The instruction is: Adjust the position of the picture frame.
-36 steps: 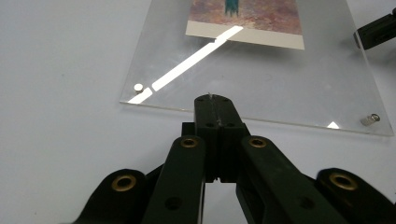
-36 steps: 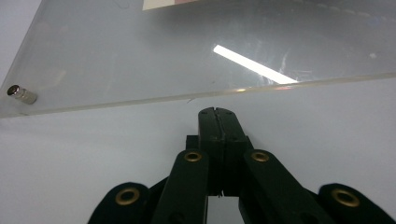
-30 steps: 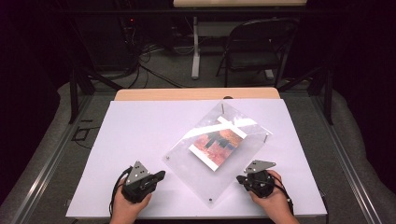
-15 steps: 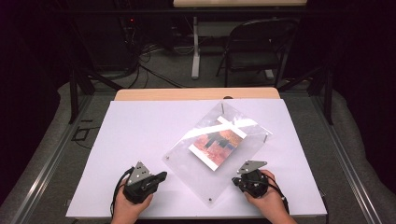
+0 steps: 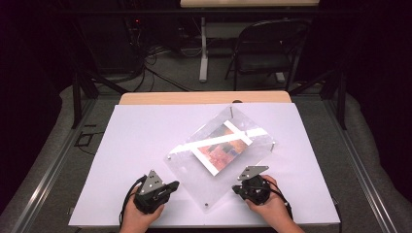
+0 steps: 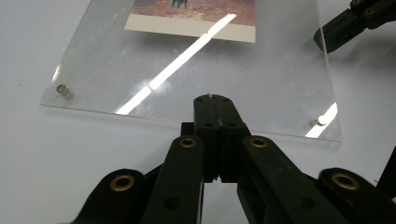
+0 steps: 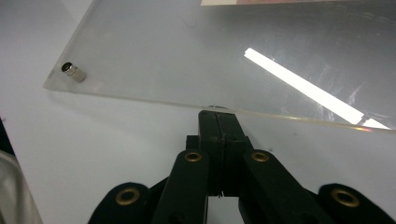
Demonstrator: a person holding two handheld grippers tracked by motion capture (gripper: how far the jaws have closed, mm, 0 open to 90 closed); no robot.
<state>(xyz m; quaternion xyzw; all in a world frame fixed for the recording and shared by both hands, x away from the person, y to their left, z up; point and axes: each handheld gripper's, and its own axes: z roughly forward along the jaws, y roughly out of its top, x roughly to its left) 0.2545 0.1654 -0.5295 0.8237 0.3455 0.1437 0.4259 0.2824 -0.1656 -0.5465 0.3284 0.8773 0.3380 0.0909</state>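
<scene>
White table fills mid-frame in the high view; on it, centre-right, lies a clear acrylic frame, turned diamond-wise, w/ a printed picture sandwiched inside and small metal standoffs at the corners. Progress, as I judge it: barely begun, since the frame sits flat, all standoffs in place, nothing lifted or unscrewed, so the whole handling is left. Left gripper sits lower left of the frame's near edge, jaws pressed together on nothing; in its own view the tips sit over the edge. Right gripper at lower right, also closed & empty, tips right at the acrylic's rim.
</scene>
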